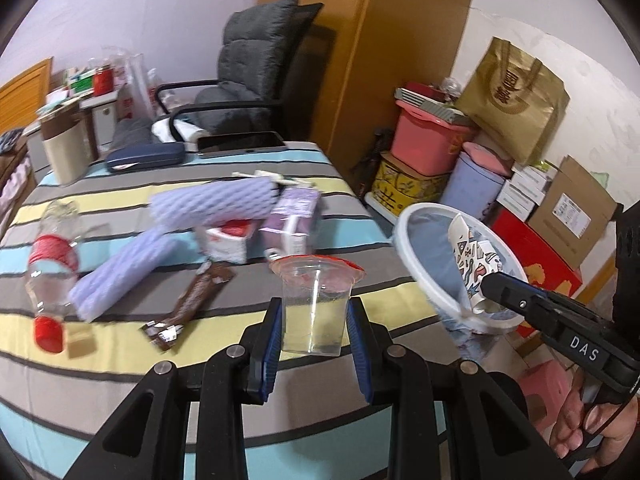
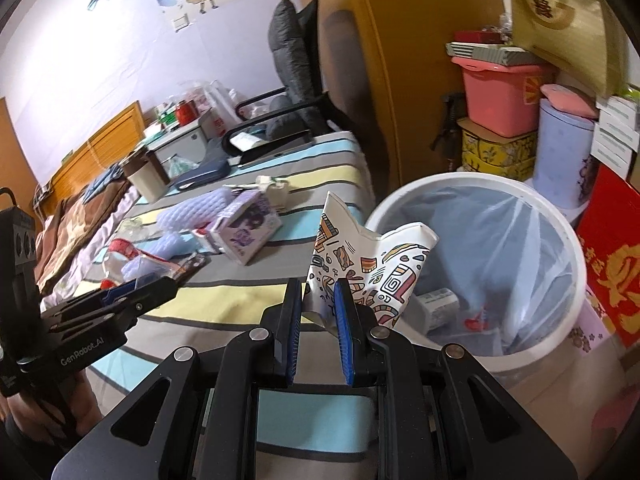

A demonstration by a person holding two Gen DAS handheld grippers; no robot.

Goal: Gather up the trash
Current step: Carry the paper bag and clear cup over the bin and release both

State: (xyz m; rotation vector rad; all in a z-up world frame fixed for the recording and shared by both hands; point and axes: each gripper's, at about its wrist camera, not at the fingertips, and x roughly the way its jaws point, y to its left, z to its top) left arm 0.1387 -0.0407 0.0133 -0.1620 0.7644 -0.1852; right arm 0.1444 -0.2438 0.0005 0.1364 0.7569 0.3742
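My left gripper (image 1: 314, 320) pinches a clear plastic cup (image 1: 314, 304) and my right gripper (image 2: 318, 312) clamps a crumpled patterned paper cup (image 2: 360, 268) near the white lined bin (image 2: 532, 196) on the right, so letting go early probably drops it outside.

A clear plastic cup (image 1: 314, 308) with a red-rimmed torn seal stands upright between the left gripper (image 1: 314, 330) pads, pinched at both sides above the striped bed (image 1: 120, 368). A flattened paper cup (image 2: 360, 264) printed with colourful doodles is clamped in the right gripper (image 2: 318, 308), its crumpled mouth up, at the 9 o'clock rim of the white bin (image 2: 560, 344) — lined with a thin bag, scraps at its bottom.

Left on the bed, toward 10 o'clock from the clear cup — a brown wrapper (image 1: 188, 304), lavender foam sleeves (image 1: 120, 272), a red-capped bottle (image 1: 50, 272) lying down, small cartons (image 1: 292, 220).
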